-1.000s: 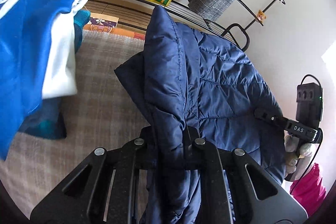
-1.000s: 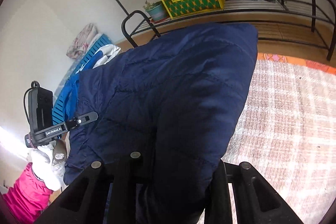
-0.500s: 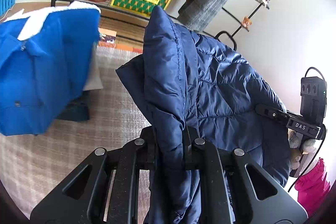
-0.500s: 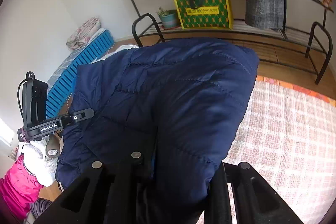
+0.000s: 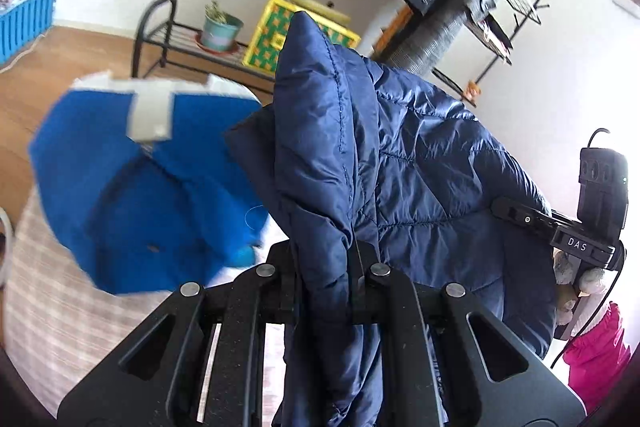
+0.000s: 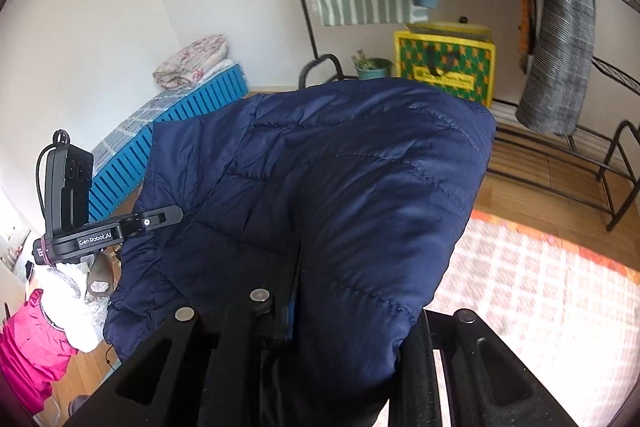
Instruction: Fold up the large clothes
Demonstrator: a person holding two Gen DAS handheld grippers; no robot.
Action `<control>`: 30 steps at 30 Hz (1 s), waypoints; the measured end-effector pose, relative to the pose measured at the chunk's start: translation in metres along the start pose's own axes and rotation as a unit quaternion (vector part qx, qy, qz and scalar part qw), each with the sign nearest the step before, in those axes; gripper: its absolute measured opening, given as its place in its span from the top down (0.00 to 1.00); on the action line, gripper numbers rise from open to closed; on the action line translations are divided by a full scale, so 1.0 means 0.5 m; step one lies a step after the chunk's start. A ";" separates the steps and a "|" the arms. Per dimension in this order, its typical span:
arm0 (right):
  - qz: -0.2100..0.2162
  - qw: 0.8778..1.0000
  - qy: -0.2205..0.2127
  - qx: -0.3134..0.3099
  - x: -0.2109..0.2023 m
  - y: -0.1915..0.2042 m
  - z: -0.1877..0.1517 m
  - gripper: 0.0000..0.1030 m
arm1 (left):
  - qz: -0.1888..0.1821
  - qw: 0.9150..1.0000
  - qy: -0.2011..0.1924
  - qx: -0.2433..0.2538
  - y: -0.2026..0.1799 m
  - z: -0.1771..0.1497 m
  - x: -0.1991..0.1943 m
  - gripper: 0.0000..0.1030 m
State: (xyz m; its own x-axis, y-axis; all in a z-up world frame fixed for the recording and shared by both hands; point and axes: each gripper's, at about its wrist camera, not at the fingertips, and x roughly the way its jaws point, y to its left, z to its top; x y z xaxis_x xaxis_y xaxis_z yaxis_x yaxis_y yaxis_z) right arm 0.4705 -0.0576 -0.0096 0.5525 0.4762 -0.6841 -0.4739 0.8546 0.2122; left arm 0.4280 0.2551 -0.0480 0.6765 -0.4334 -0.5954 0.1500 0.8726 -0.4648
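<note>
Both your grippers pinch the navy jacket [image 5: 408, 163].
Your left gripper [image 5: 326, 291] clamps a fold; your right gripper [image 6: 344, 311] grips padded fabric, both angled downward.

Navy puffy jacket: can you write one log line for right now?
left gripper: shut on navy jacket | right gripper: shut on navy jacket | jacket: held up above checked rug

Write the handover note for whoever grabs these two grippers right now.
Left gripper: shut on a bunched edge of the navy puffer jacket.
Right gripper: shut on another part of the same jacket, which drapes over its fingers.
Jacket hangs between both grippers, above the checked rug. A blue and white garment lies on the rug beside it.
Done: jacket gripped at two points and held up.
Left: lay it flat, fold it.
</note>
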 end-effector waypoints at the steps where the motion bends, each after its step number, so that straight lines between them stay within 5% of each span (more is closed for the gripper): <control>1: 0.004 1.000 -0.004 -0.003 0.010 0.015 0.011 0.80 | 0.004 1.000 -0.005 0.000 0.012 0.009 -0.010 0.88; 15: 0.060 0.996 -0.047 -0.046 0.217 0.191 0.190 0.80 | 0.083 0.993 -0.081 -0.013 0.238 0.171 -0.118 0.88; 24: 0.081 0.995 -0.045 -0.035 0.391 0.240 0.231 0.80 | 0.132 0.989 -0.068 -0.021 0.403 0.233 -0.039 0.88; 30: 0.083 0.996 -0.010 0.009 0.526 0.214 0.197 0.80 | 0.154 0.986 -0.023 -0.063 0.518 0.209 0.078 0.88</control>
State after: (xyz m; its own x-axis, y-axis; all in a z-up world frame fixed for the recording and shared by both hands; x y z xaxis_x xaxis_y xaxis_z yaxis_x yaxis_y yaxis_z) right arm 0.6327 0.1793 -0.0982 0.4814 0.6159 -0.6236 -0.5483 0.7667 0.3340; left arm 0.5686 0.4879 -0.1231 0.7086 -0.1382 -0.6920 -0.1563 0.9255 -0.3450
